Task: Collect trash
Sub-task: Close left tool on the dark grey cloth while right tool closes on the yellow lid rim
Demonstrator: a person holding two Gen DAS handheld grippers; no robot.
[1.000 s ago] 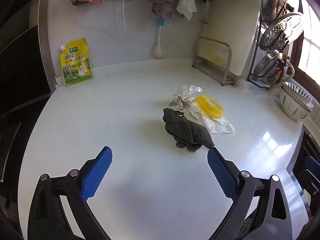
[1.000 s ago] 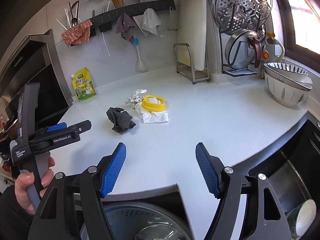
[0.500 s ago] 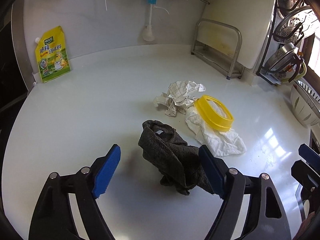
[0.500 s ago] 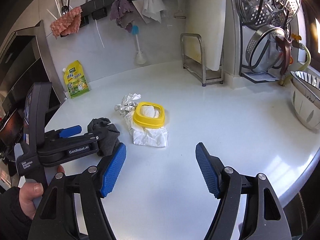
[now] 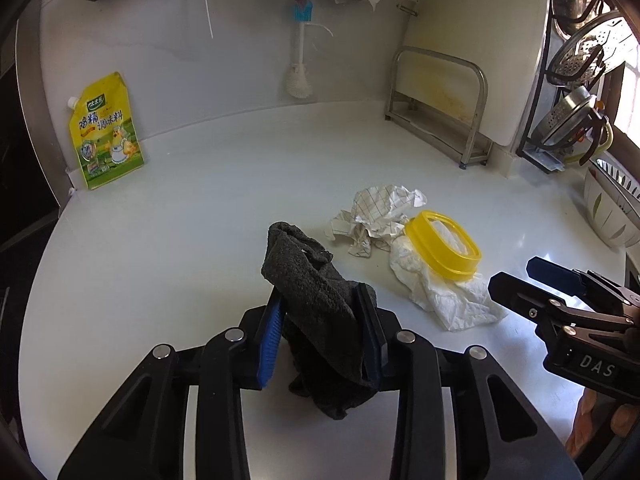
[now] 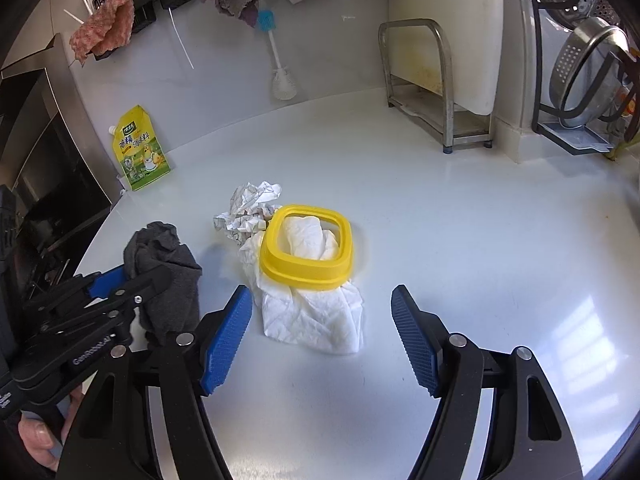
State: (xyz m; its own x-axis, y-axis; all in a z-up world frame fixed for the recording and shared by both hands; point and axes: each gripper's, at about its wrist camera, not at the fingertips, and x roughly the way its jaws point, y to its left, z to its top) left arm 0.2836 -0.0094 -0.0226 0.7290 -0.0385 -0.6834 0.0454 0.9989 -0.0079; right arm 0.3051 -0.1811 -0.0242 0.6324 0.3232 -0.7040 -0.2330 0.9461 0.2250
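Left gripper (image 5: 320, 312): jaws have just been closing and now pinch the dark grey cloth (image 5: 316, 280), whose lower folds appear to rest on the white counter (image 5: 180, 240). Right gripper (image 6: 322, 320): jaws spread wide, nothing between the pads, hovering just before the white tissue (image 6: 316, 316). A yellow ring lid (image 6: 306, 250) lies on that tissue; crumpled checked paper (image 6: 246, 210) sits just behind. A yellow seasoning pouch (image 5: 106, 132) leans at the back wall.
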